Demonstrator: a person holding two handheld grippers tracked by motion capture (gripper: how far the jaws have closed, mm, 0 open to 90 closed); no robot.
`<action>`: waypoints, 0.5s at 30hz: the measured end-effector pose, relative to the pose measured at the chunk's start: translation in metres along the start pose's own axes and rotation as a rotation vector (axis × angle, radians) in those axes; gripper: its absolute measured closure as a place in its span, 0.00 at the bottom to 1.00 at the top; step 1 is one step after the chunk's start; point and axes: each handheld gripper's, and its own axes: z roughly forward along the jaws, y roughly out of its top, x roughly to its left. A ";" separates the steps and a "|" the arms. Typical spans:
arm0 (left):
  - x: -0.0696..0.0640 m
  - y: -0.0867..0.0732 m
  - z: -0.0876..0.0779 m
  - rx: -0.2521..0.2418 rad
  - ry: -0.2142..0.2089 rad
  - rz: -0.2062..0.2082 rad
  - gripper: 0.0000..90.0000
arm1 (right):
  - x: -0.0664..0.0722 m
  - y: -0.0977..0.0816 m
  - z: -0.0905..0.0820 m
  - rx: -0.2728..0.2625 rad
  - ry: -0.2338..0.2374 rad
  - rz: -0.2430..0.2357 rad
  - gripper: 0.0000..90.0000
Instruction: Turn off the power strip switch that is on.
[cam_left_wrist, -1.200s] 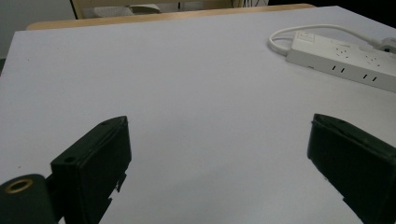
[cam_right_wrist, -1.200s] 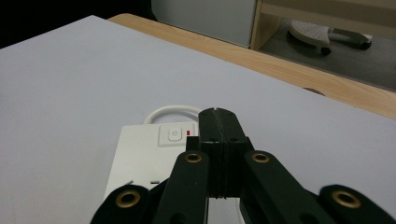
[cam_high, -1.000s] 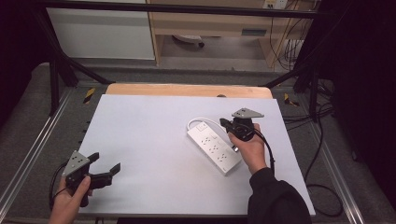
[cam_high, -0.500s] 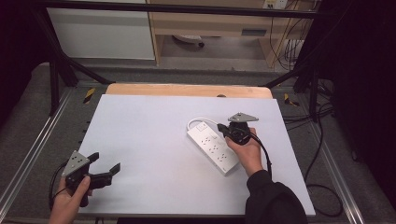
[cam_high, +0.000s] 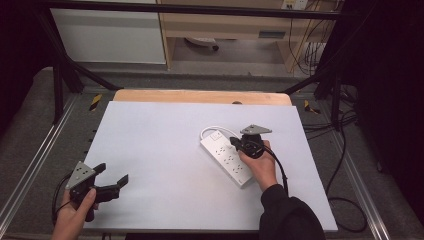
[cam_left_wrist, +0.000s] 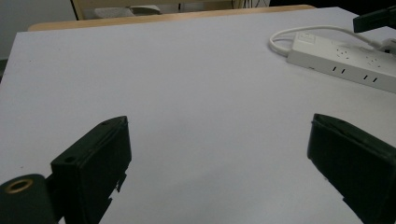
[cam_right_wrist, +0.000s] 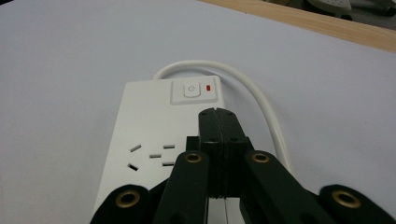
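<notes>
Item: white power strip (cam_high: 227, 159), tabletop (cam_high: 150, 145) at 3 o'clock of centre. Right claw (cam_right_wrist: 218, 122) closed, empty, tips just short of the switch (cam_right_wrist: 192, 90). Left claw (cam_high: 114, 178) wide open, empty, at 7 o'clock. Risk: an off-centre press slips off the switch or shoves the strip.

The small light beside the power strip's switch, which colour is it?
Red; the light shows best in the right gripper view.

Black two-jaw grippers, brass-ringed screw holes, grey three-cornered plates, black sleeve (cam_high: 290, 217)
</notes>
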 end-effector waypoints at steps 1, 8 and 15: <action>0.000 0.000 0.000 0.001 -0.001 -0.001 0.07 | 0.000 -0.001 0.001 0.001 -0.001 -0.006 1.00; 0.000 0.000 0.000 -0.001 0.000 0.000 0.07 | 0.002 -0.003 0.004 0.011 0.004 -0.002 1.00; 0.000 0.000 0.000 0.000 0.000 0.002 0.07 | 0.002 -0.004 0.006 0.016 0.004 0.000 1.00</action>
